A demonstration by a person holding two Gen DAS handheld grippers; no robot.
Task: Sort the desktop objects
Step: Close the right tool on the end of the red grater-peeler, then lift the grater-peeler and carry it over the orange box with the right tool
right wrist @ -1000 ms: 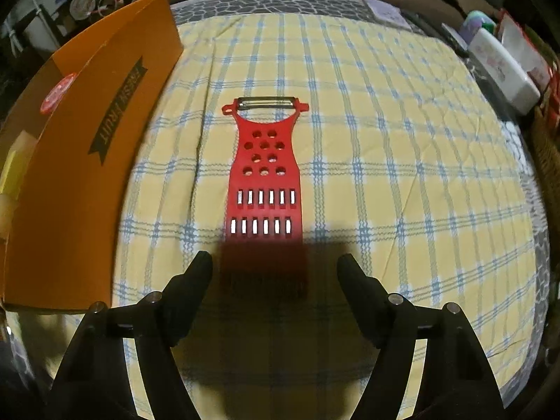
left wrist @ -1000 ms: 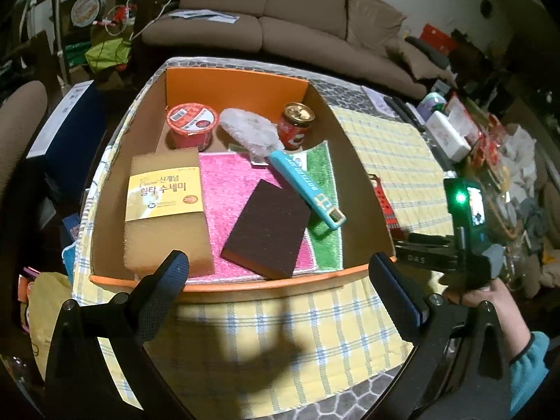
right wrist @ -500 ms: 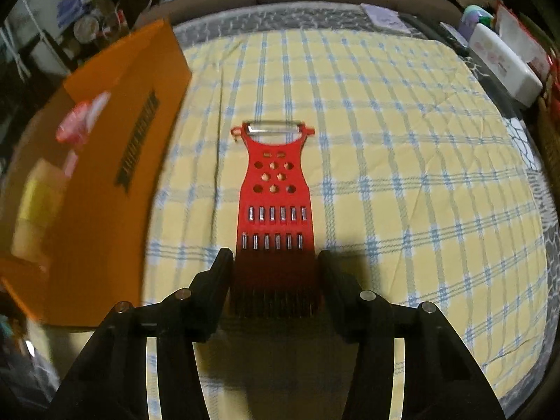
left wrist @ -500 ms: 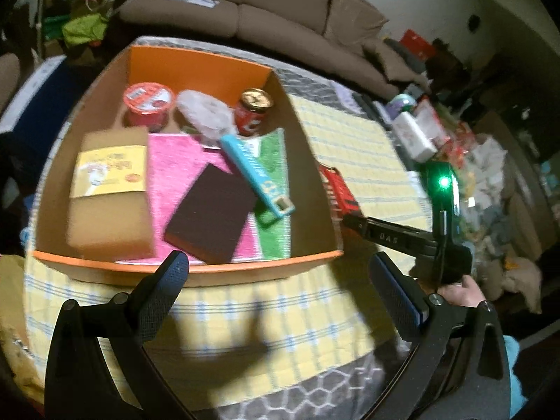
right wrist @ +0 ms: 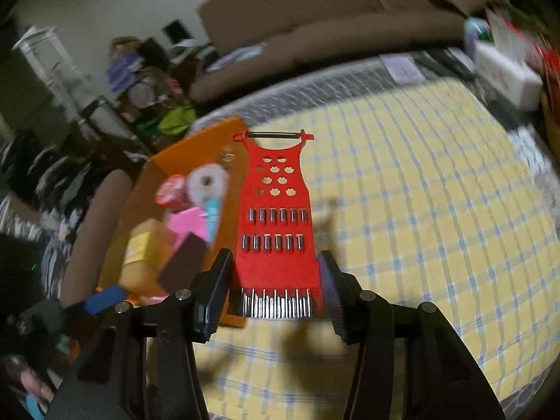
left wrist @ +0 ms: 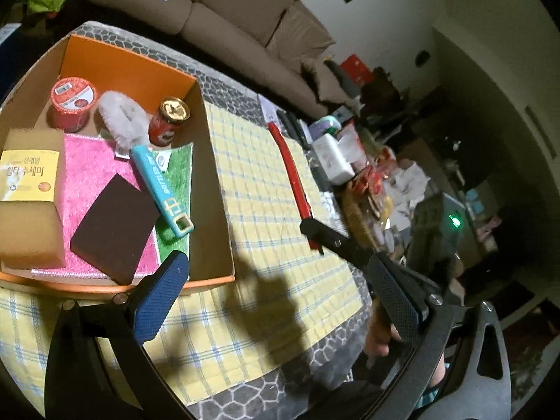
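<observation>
My right gripper [right wrist: 276, 297] is shut on a red flat grater [right wrist: 276, 220] and holds it in the air above the yellow checked cloth [right wrist: 437, 231]. In the left wrist view the grater [left wrist: 292, 171] shows edge-on, lifted off the cloth, to the right of the orange box [left wrist: 224, 231]. The box holds a yellow sponge pack [left wrist: 28, 189], a dark brown sponge [left wrist: 113, 224], pink and green cloths, a teal-handled brush [left wrist: 161, 182], a red cup and a red can. My left gripper [left wrist: 276, 297] is open and empty in front of the box's near right corner.
A brown sofa [left wrist: 224, 24] stands behind the table. Along the table's right side lie a white box [left wrist: 332, 157], bottles and packets in a crowded row. The cloth's edge and grey honeycomb tabletop [left wrist: 315, 350] lie close to me.
My right gripper closed on the red grater's near end and lifted it off the cloth toward the box. My left gripper swung right, still open.
</observation>
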